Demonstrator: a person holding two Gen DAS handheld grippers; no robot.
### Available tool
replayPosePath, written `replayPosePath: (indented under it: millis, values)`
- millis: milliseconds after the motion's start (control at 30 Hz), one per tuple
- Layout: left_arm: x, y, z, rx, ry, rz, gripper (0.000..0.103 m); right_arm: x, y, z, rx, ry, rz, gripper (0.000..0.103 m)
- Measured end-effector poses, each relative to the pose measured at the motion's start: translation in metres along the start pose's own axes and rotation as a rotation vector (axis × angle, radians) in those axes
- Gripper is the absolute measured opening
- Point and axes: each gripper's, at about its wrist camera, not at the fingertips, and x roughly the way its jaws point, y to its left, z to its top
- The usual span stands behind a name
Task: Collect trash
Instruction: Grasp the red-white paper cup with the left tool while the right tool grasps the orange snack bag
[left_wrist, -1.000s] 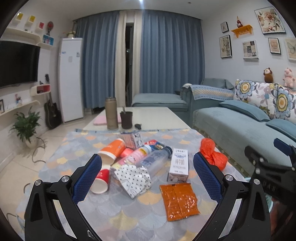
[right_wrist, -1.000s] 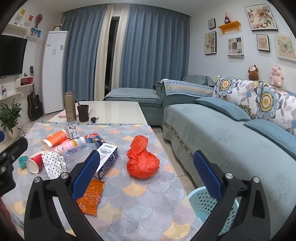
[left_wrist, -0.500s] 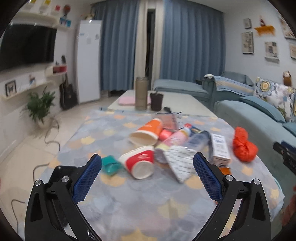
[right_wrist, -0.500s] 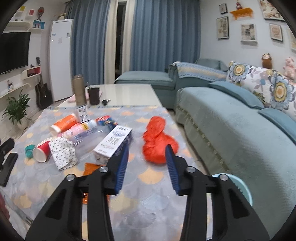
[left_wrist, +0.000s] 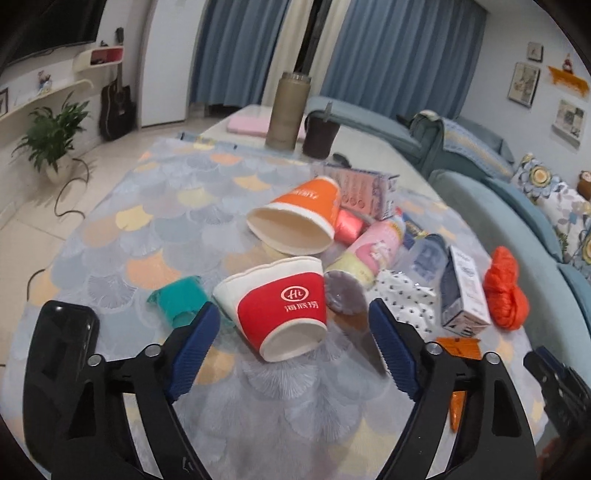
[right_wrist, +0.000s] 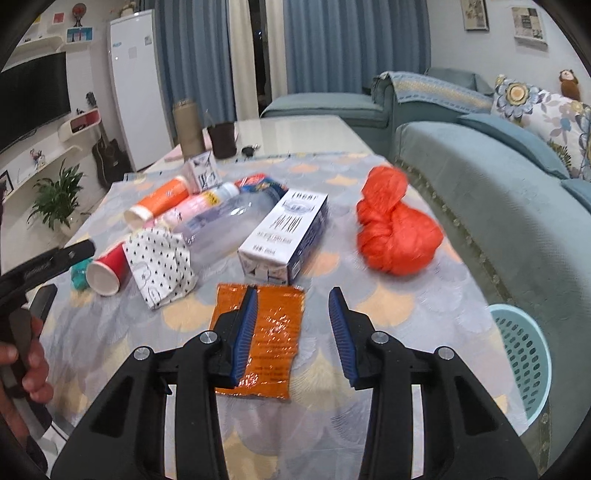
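Trash lies heaped mid-frame on the table (left_wrist: 122, 236). Left gripper (left_wrist: 291, 334), jaws wide, frames the tipped red cup (left_wrist: 280, 304) — close gently across its waist. Right gripper (right_wrist: 291, 325), half-open and empty, hovers above the orange wrapper (right_wrist: 275, 332).

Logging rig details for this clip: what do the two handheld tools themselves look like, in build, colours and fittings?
Both match. The left tool and right tool each have two matte black angular plastic arms with cut-out windows, silver pivot bolts near the front, and dark blue ribbed pads lining the inner faces of the fingers. No cables show. A bare hand grips the left tool's black handle; no sleeve is visible.
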Motion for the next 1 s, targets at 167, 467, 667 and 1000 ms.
replayPosePath:
  millis: [167, 467, 667, 1000]
  values:
    - [0.021, 0.001, 0.004, -0.011, 0.073, 0.033, 0.074, 0.017, 0.011, -0.005, -0.025, 0.081, 0.036, 0.062]
    - [0.046, 0.006, 0.0, -0.028, 0.151, 0.062, 0.073, 0.043, 0.028, -0.012, -0.029, 0.185, 0.033, 0.08]
    - [0.05, 0.012, 0.0, -0.05, 0.136, 0.058, 0.068, 0.056, 0.03, -0.017, -0.024, 0.235, 0.024, 0.082]
    - [0.001, 0.002, 0.004, -0.059, -0.047, -0.018, 0.067, 0.061, 0.031, -0.018, -0.052, 0.246, -0.017, 0.061]
